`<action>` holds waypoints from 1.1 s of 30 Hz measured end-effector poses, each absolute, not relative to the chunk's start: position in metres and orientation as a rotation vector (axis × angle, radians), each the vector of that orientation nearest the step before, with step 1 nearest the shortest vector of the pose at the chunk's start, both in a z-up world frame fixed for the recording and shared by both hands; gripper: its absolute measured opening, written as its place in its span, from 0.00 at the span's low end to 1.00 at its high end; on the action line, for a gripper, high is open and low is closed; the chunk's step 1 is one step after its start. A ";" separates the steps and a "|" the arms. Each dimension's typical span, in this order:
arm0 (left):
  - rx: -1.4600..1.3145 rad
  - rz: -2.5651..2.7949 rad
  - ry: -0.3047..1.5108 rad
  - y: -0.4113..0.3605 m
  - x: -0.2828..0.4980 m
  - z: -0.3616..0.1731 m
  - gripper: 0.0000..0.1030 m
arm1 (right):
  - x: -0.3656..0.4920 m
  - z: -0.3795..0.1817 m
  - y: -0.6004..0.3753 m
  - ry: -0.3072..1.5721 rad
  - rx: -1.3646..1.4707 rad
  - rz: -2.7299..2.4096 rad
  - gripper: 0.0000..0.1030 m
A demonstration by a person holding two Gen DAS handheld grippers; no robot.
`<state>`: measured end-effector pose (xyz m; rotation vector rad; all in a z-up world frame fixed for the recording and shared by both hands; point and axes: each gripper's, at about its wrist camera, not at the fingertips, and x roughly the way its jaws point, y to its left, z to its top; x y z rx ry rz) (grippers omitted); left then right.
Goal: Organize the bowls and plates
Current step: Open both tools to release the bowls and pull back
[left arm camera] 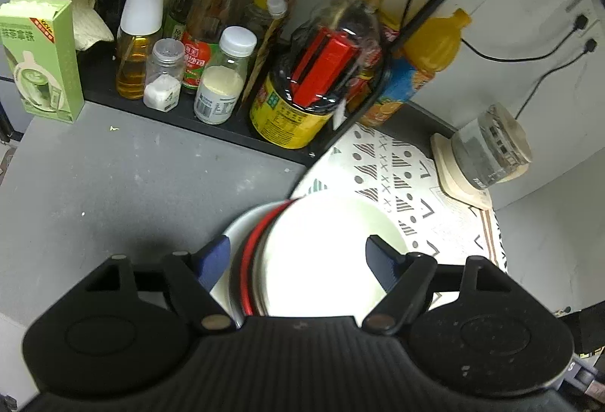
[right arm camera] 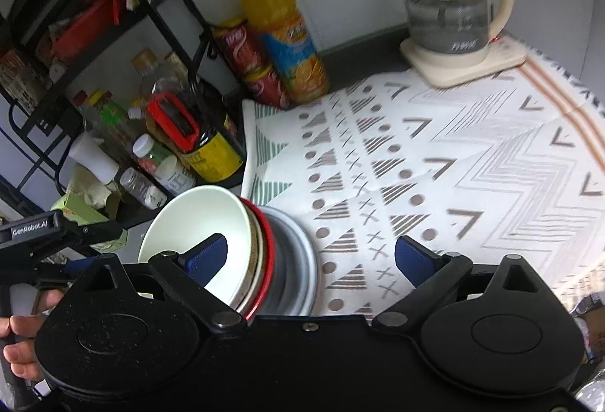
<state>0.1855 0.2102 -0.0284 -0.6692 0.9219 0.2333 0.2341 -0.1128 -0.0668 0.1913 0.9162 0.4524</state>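
A: Any writing readable?
B: "GenRobot.AI" on the left gripper's body at the left edge of the right wrist view. Chinese print on the green carton (left arm camera: 41, 60), too small to read beyond that. Faint lettering on the glass kettle (right arm camera: 450, 7), not legible. Orange picture on the juice bottle (right arm camera: 283, 33) label, script on the red cans (right arm camera: 249, 64) blurred.

A: Edges, free room?
B: Bare grey counter (left arm camera: 113, 192) left of the stack, open up to the black rack (left arm camera: 181, 113) crowded with sauce bottles. Right of the stack, a wide empty stretch of patterned cloth (right arm camera: 453, 166), kettle well apart at its far corner. Cloth edge running just under the stack.

A: The stack itself?
B: Nested bowls (right arm camera: 211, 234) on a pale plate (right arm camera: 298, 260), at the cloth's near-left corner, straddling cloth and counter. White bowl on top, glossy inside, a red rim showing beneath, a beige one between.

A: Grippers?
B: Left gripper (left arm camera: 298, 257) spread wide above the bowls, blue pads clear of the rims. Right gripper (right arm camera: 317, 257) spread wide too, nothing gripped, left pad in front of the white bowl, right pad over cloth.
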 end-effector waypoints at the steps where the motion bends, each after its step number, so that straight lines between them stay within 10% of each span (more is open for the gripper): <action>1: -0.657 0.233 0.913 0.205 0.181 -0.024 0.75 | 0.231 -0.062 -0.117 0.903 0.190 0.451 0.99; 33: -0.447 0.124 0.701 0.081 0.061 0.046 1.00 | 0.102 0.001 -0.212 0.662 0.104 0.331 1.00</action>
